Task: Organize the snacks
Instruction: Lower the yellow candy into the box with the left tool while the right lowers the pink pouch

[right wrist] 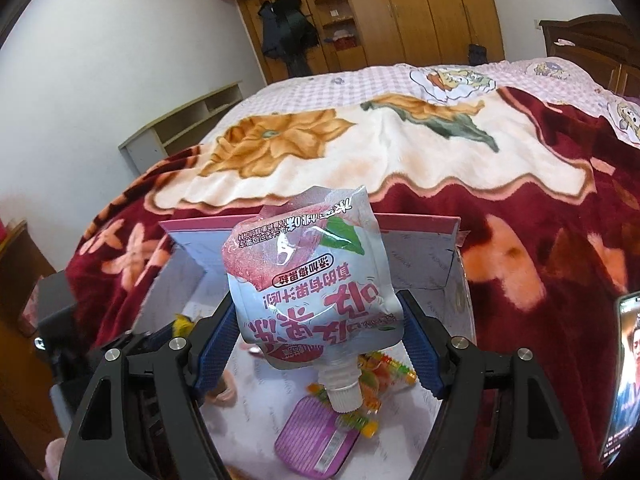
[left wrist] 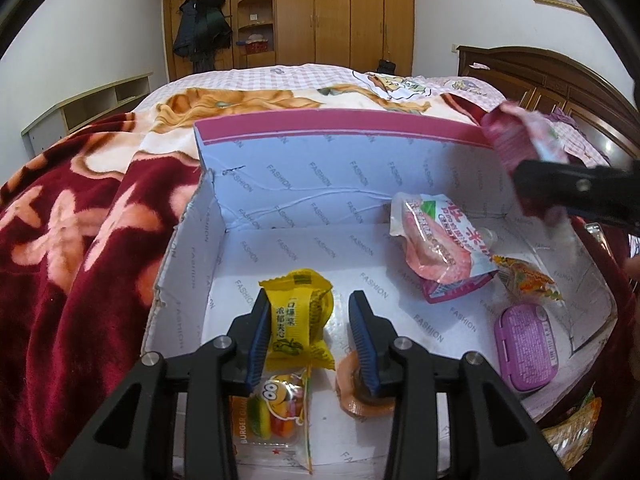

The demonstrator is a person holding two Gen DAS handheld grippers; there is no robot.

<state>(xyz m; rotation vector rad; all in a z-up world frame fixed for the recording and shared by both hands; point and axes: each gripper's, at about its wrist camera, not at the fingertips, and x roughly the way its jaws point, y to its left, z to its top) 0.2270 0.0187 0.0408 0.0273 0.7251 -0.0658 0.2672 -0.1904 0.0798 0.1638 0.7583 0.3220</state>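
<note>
Nearest, the left gripper (left wrist: 316,336) hangs low in the box (left wrist: 304,184), jaws parted beside a yellow candy (left wrist: 298,318) that could snag and drag. Beyond, the right gripper (right wrist: 316,344) pinches a pink jelly pouch (right wrist: 310,284), cap down, over the box; the slick film could slip out, missing its twin pouch (left wrist: 440,240).

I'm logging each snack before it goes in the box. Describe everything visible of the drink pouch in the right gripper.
The drink pouch is a soft, glossy plastic bag, white and clear with a pink fruit picture, a green leaf and red lettering. It hangs upside down, its white screw cap pointing down. The right gripper holds it by its lower sides, both blue pads pressing in. It is held above the open box, touching nothing else. A similar pouch already lies inside.
</note>
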